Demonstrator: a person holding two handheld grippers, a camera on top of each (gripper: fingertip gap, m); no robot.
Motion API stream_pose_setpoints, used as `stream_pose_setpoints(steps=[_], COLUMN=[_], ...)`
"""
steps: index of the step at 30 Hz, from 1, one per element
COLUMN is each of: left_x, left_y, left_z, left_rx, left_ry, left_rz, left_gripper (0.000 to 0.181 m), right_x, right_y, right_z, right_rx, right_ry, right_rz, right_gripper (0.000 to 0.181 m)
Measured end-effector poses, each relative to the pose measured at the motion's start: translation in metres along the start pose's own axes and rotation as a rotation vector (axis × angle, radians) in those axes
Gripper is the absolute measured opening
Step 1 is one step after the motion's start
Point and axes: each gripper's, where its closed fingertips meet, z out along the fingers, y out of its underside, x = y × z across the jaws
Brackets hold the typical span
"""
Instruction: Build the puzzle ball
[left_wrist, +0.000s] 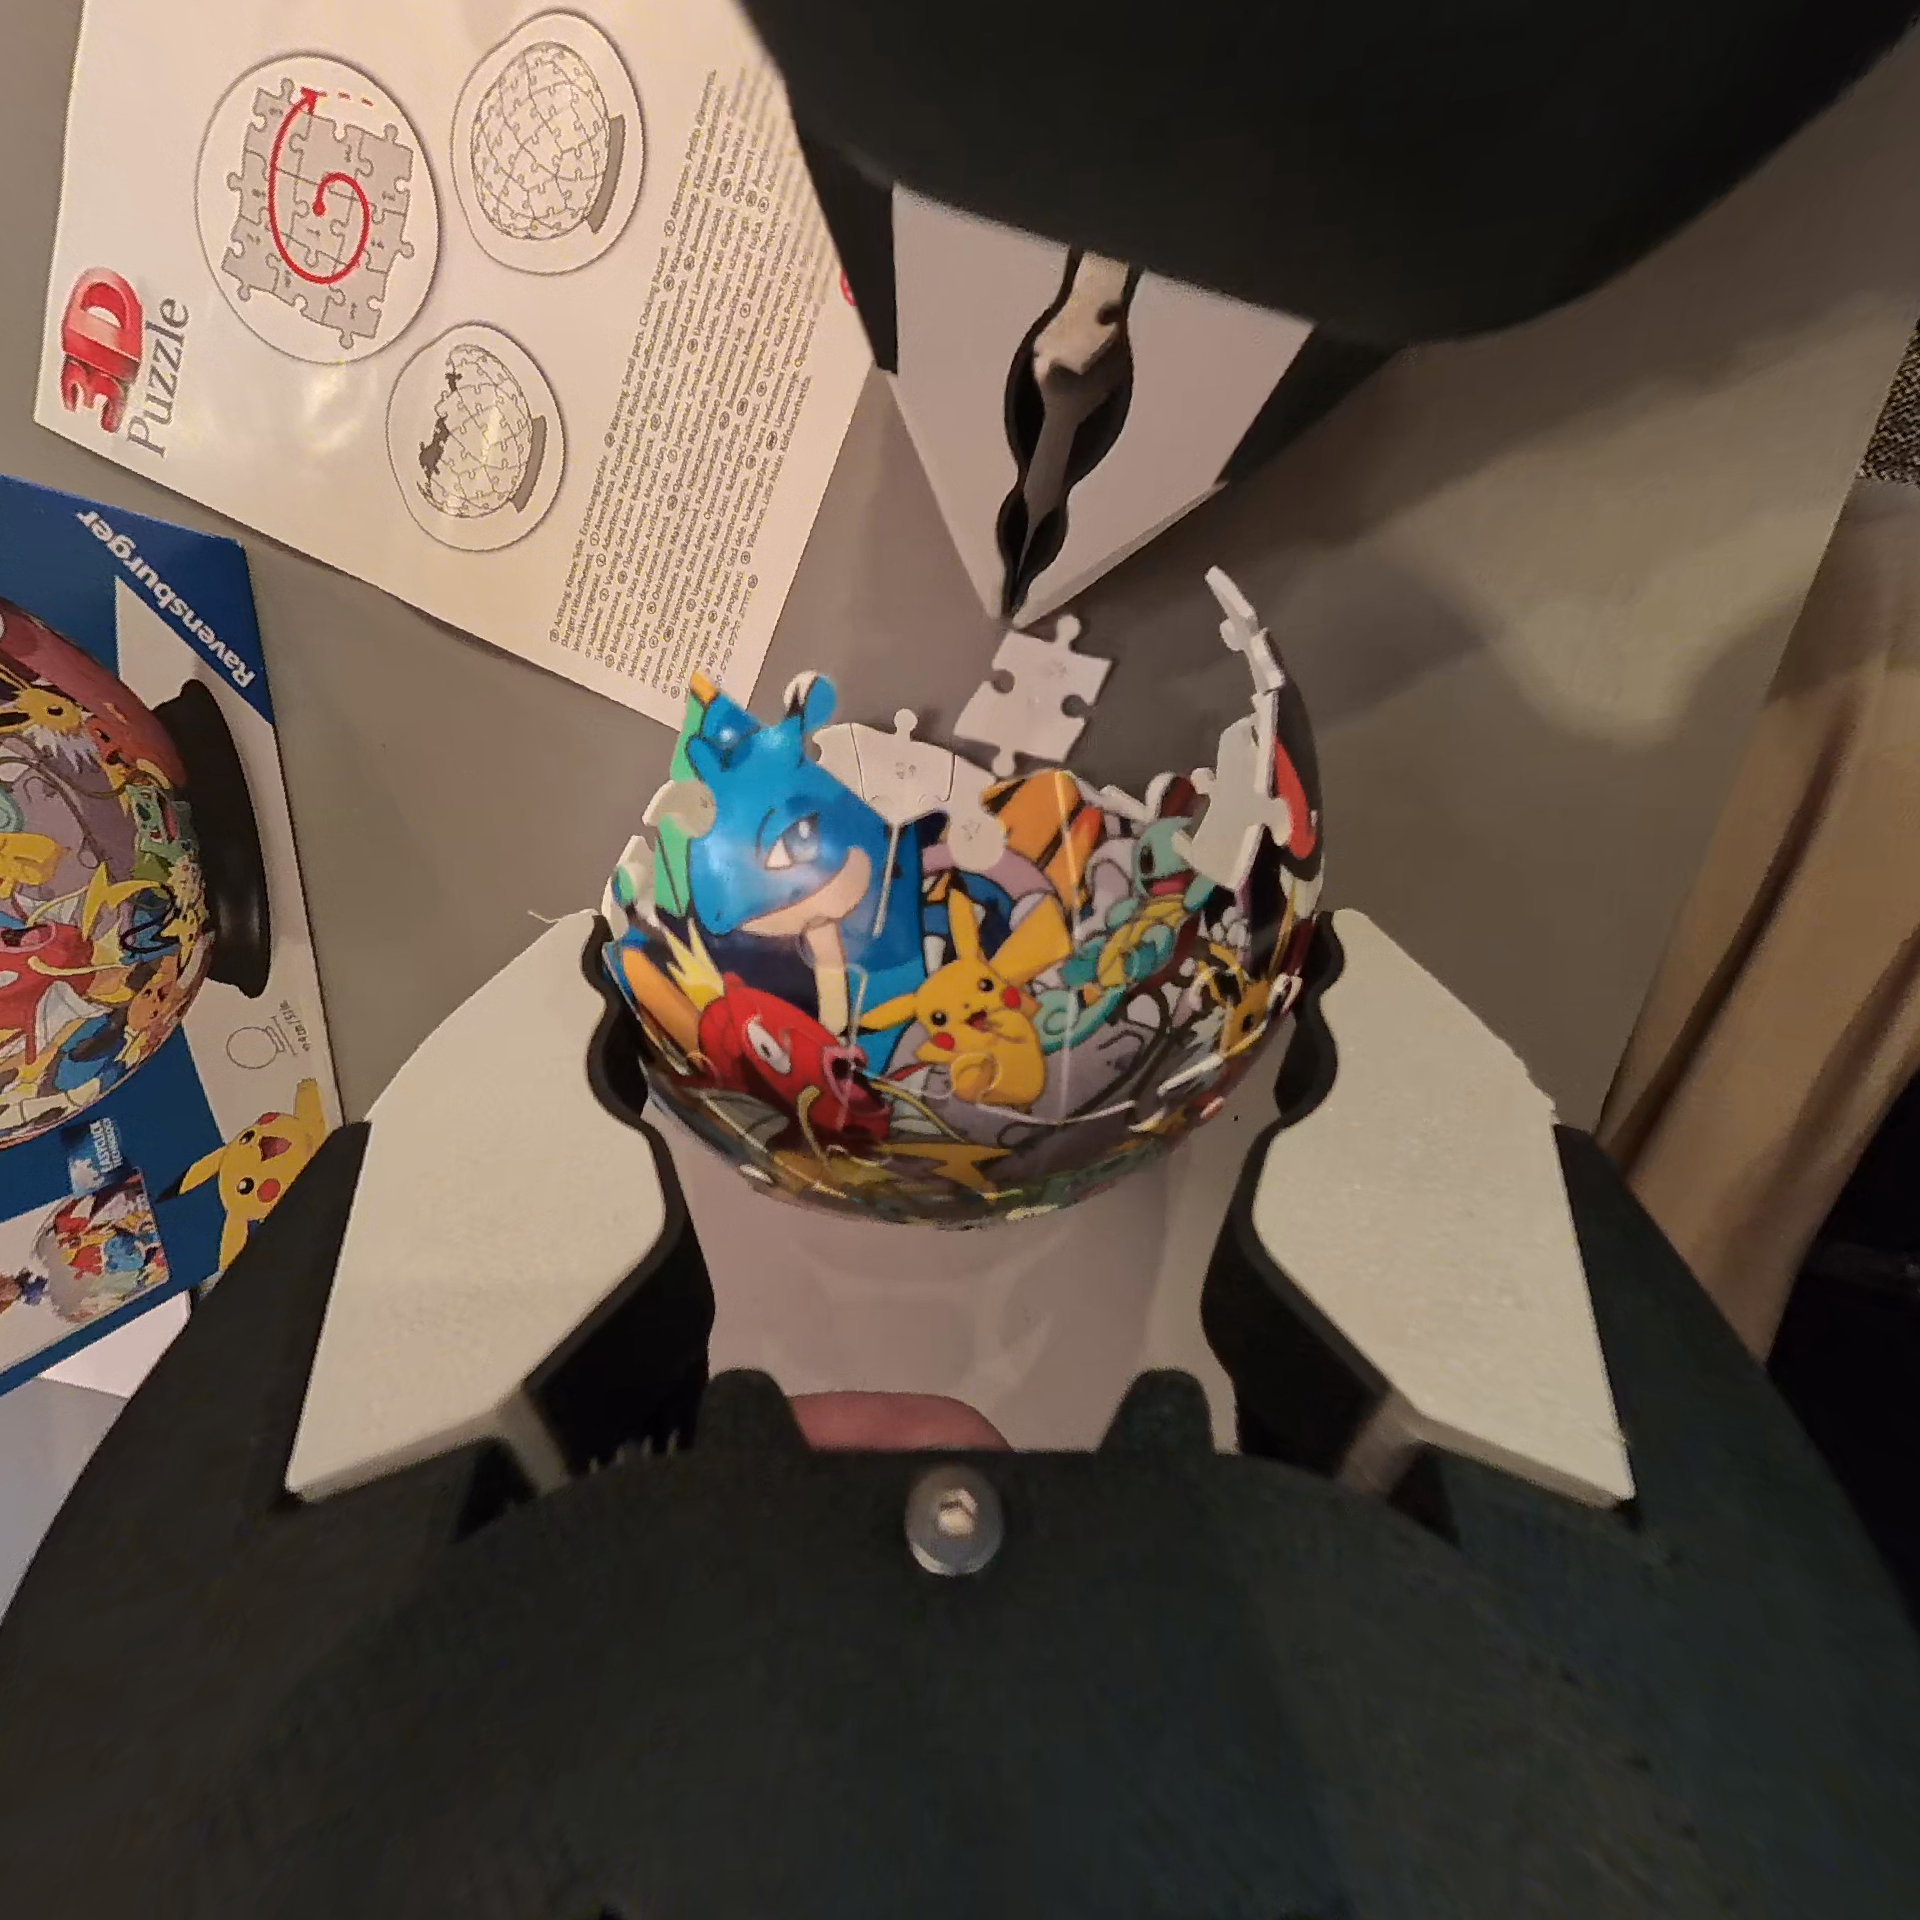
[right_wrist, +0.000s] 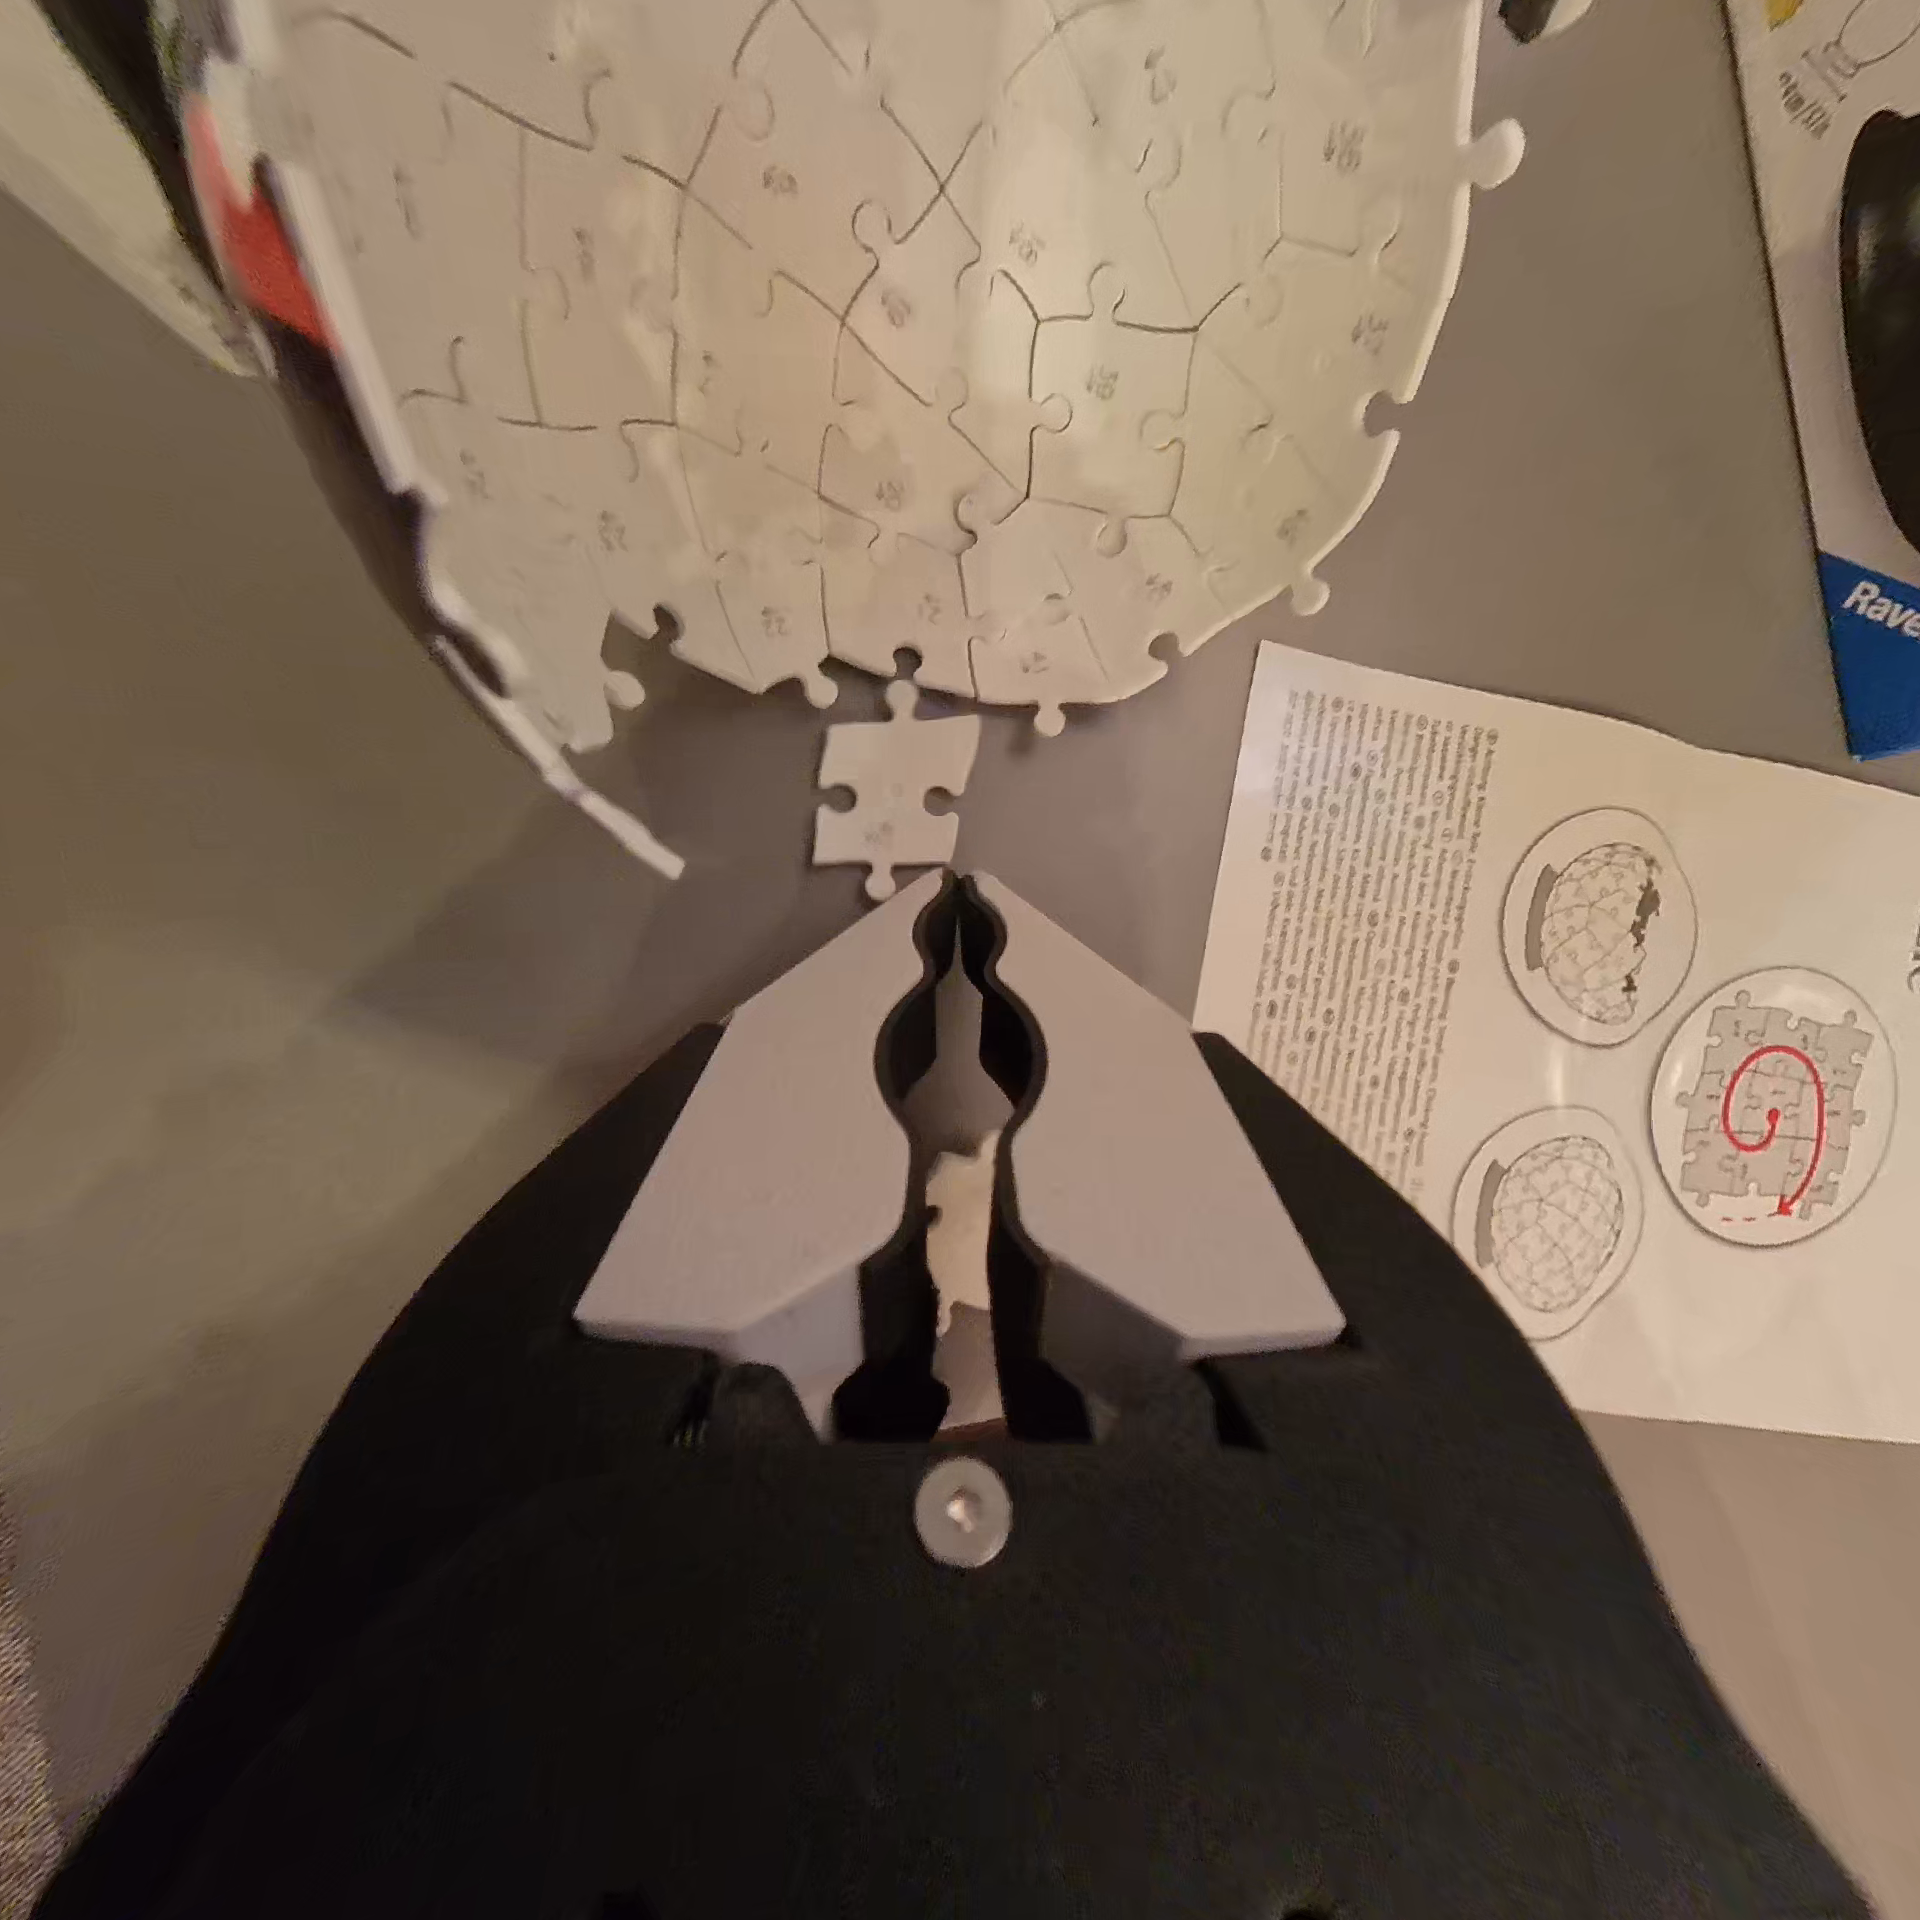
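Half-built puzzle ball (left_wrist: 961, 997) between left gripper (left_wrist: 961, 997) jaws; loose piece (right_wrist: 896, 805) at right gripper (right_wrist: 958, 883) tips.

- The puzzle ball (right_wrist: 883, 343) runs off the top edge of the right wrist view; its left rim there is blurred.
- The box (left_wrist: 114, 935) is cut by the left edge of the left wrist view.
- The numbers inside the ball's pieces are too small to tell.
- The right hand-held gripper (left_wrist: 1023, 608) hides part of the instruction sheet (left_wrist: 436, 291).

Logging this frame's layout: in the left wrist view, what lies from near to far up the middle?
Left claw → half-built ball gripped in it → loose white piece → right claw, pinching that piece.
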Motion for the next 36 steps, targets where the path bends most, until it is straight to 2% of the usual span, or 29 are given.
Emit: stream_pose_setpoints(steps=[5, 8, 16, 31, 32, 36], left_x=[0.0, 0.001, 0.002, 0.001, 0.001, 0.001], left_y=[-0.001, 0.0, 0.001, 0.002, 0.002, 0.002], left_z=[0.0, 0.0, -0.001, -0.001, -0.001, -0.001], left_rx=[0.005, 0.007, 0.011, 0.014, 0.013, 0.012], left_ry=[-0.002, -0.005, -0.003, -0.001, -0.003, -0.001], left_rz=[0.0, -0.001, -0.002, -0.006, -0.004, -0.003], left_gripper=[0.119, 0.119, 0.119, 0.119, 0.119, 0.119], right_x=[-0.007, -0.007, -0.007, -0.01, -0.009, -0.006], right_y=[0.003, -0.004, -0.01, -0.014, -0.014, -0.012], right_z=[-0.004, -0.01, 0.003, 0.005, 0.005, 0.004], right_rx=[-0.014, 0.037, 0.07, 0.087, 0.088, 0.087], right_ry=[0.003, 0.01, -0.05, -0.09, -0.086, -0.082], right_rz=[0.012, 0.019, 0.02, 0.07, 0.07, 0.08], right_gripper=[0.0, 0.0, 0.029, 0.024, 0.013, 0.013])
